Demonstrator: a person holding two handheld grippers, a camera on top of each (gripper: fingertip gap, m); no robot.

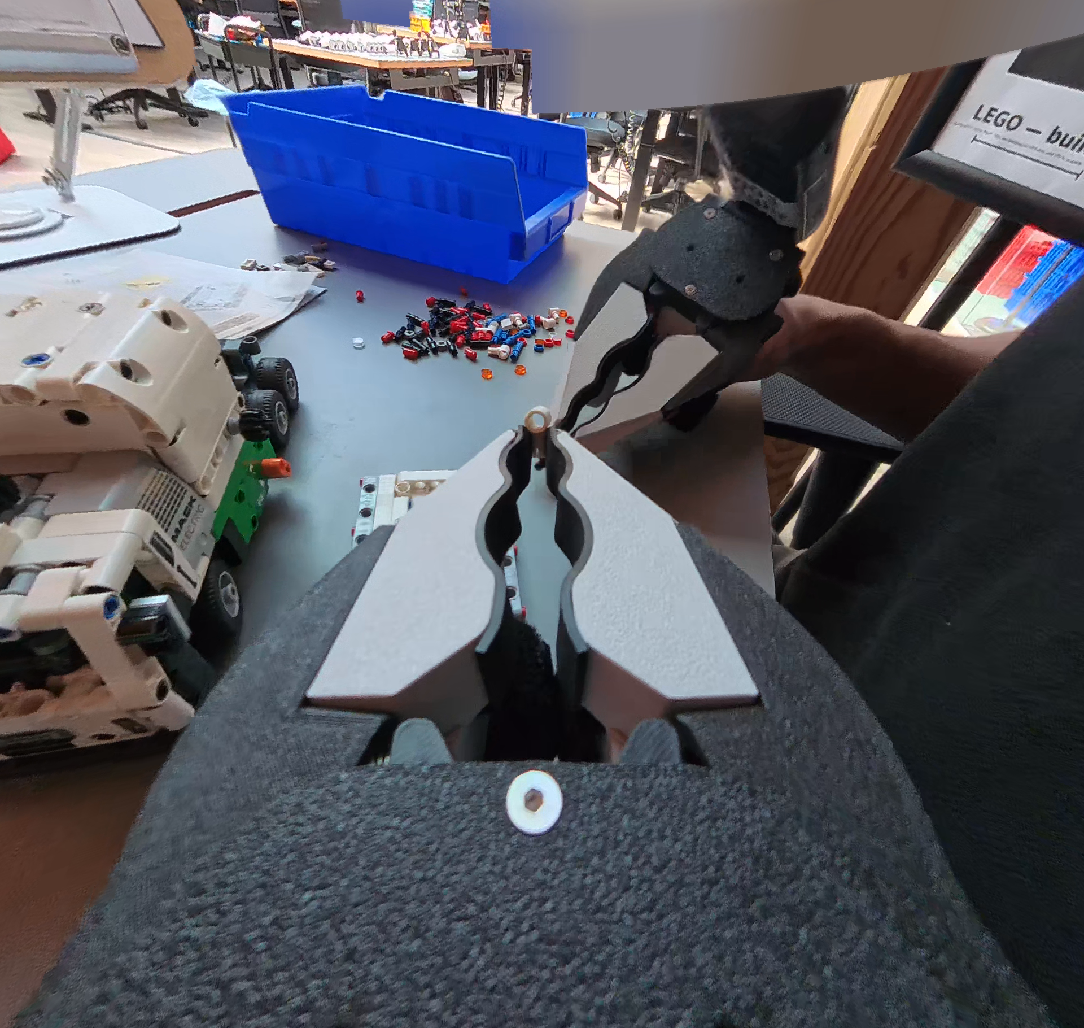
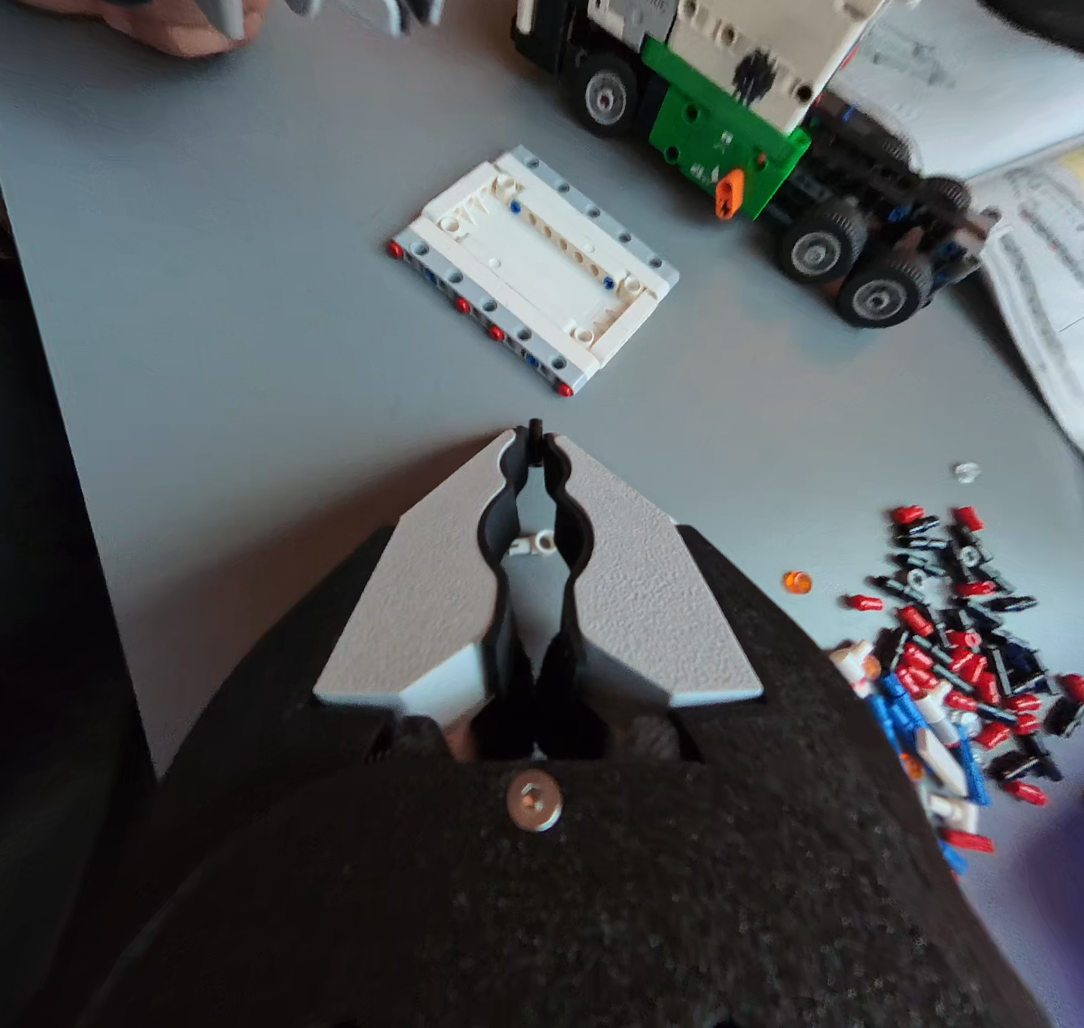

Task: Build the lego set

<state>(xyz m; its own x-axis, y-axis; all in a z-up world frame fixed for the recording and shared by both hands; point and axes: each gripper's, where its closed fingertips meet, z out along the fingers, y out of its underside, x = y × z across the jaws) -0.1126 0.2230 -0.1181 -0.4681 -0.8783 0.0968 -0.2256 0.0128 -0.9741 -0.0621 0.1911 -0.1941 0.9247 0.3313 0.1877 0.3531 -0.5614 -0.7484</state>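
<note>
My left gripper (image 1: 537, 433) is shut on a small tan connector piece (image 1: 538, 417) held above the table. My right gripper (image 2: 535, 436) is shut on a small black pin (image 2: 535, 433); it also shows in the left wrist view (image 1: 572, 419), its tips close beside the tan connector. A flat white and grey panel assembly (image 2: 531, 266) with red and blue pins lies on the grey table (image 2: 234, 295); part of it shows in the left wrist view (image 1: 387, 492). A white and green lego truck (image 1: 135, 471) stands at the left, and also shows in the right wrist view (image 2: 733, 78).
A pile of small red, black, blue and white pieces (image 1: 475, 334) lies mid-table, also shown in the right wrist view (image 2: 962, 665). A blue bin (image 1: 410, 178) stands behind it. Instruction sheets (image 1: 234, 295) lie by the truck. A small white piece (image 2: 537, 543) lies under my right gripper.
</note>
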